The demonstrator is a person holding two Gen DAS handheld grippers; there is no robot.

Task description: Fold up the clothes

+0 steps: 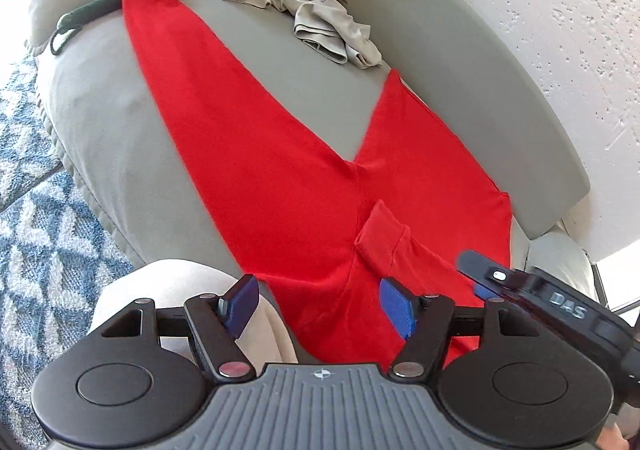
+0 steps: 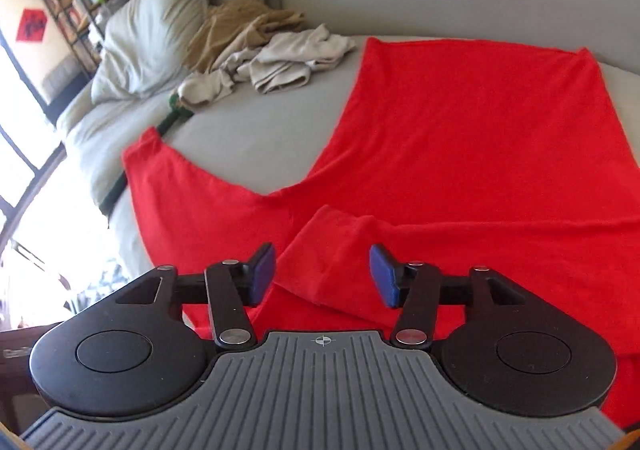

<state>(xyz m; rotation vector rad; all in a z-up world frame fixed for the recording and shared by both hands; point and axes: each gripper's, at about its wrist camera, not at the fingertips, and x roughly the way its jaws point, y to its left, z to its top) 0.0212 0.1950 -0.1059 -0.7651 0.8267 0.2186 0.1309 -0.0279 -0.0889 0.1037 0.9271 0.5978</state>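
Your red long-sleeved top point(image 2: 460, 138) lies spread flat on the grey couch seat point(image 1: 256, 50), one sleeve stretched out toward the pillow, the other folded across the body with its cuff point(image 2: 320, 250) just ahead of your right gripper point(image 2: 322, 274). Both claws stand wide with nothing between the blue pads: your left gripper point(image 1: 318, 304) hovers over the near edge of the top. A heap of beige clothes point(image 1: 320, 18) sits beyond, apart from the red fabric
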